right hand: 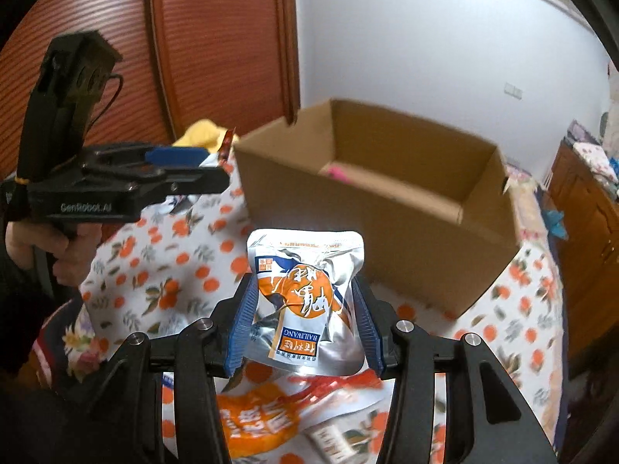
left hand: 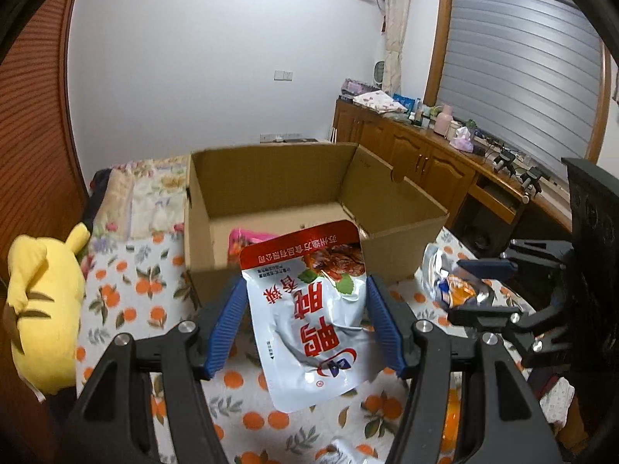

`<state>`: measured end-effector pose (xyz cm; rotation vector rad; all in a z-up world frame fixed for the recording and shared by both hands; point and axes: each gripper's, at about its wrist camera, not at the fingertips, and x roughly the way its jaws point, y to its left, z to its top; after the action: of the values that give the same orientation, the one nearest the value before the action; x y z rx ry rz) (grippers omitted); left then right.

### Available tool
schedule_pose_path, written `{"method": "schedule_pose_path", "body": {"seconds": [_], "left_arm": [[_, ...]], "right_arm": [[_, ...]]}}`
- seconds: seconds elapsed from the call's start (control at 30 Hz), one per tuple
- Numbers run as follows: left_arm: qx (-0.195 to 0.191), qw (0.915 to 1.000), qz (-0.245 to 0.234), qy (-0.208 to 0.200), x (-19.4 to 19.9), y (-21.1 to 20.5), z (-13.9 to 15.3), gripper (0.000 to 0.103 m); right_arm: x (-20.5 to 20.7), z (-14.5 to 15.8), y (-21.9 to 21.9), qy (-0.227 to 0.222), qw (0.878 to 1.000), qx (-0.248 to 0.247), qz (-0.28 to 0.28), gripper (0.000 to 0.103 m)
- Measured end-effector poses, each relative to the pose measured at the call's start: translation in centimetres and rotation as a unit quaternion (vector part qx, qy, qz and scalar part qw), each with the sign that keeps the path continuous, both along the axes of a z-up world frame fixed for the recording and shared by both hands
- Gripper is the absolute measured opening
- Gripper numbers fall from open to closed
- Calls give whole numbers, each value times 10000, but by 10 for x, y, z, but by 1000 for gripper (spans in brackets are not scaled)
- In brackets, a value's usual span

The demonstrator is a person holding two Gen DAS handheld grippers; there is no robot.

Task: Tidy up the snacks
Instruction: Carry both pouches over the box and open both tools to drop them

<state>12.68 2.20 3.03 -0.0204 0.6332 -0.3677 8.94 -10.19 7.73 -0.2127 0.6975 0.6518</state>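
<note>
My left gripper point(left hand: 305, 294) is shut on a white and red snack pouch point(left hand: 309, 309), held above the orange-print cloth in front of an open cardboard box point(left hand: 271, 178). A pink packet point(left hand: 247, 237) lies inside the box. My right gripper point(right hand: 303, 301) is shut on a silver and orange snack pouch point(right hand: 305, 294), also lifted off the cloth, with the same box point(right hand: 387, 201) beyond it. In the left wrist view the right gripper point(left hand: 479, 290) shows at the right edge with its silver pouch point(left hand: 441, 274). The left gripper point(right hand: 182, 170) appears at the left of the right wrist view.
More snack packets point(right hand: 263, 417) lie on the cloth point(right hand: 154, 270) below the right gripper. A yellow plush toy point(left hand: 42, 309) sits at the left. A wooden cabinet point(left hand: 425, 154) with clutter runs along the right wall. A hand point(right hand: 58, 247) holds the left gripper's handle.
</note>
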Motion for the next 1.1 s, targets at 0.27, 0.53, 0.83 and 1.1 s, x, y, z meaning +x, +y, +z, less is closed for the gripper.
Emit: {"method": "schedule_pose_path", "body": {"seconds": [0.27, 0.53, 0.83, 1.1], "left_arm": [[85, 10000, 35, -27, 37, -7, 18, 62], [203, 9997, 49, 106, 82, -14, 18, 62], [273, 9991, 79, 329, 122, -20, 2, 62], [299, 9984, 95, 472, 138, -24, -12, 63]], "right_arm": [[39, 31, -15, -192, 9996, 192, -68, 50], [88, 37, -19, -211, 9993, 291, -91, 50], [137, 20, -15, -41, 9997, 211, -145, 51], [161, -1, -15, 159, 9995, 173, -229, 52]]}}
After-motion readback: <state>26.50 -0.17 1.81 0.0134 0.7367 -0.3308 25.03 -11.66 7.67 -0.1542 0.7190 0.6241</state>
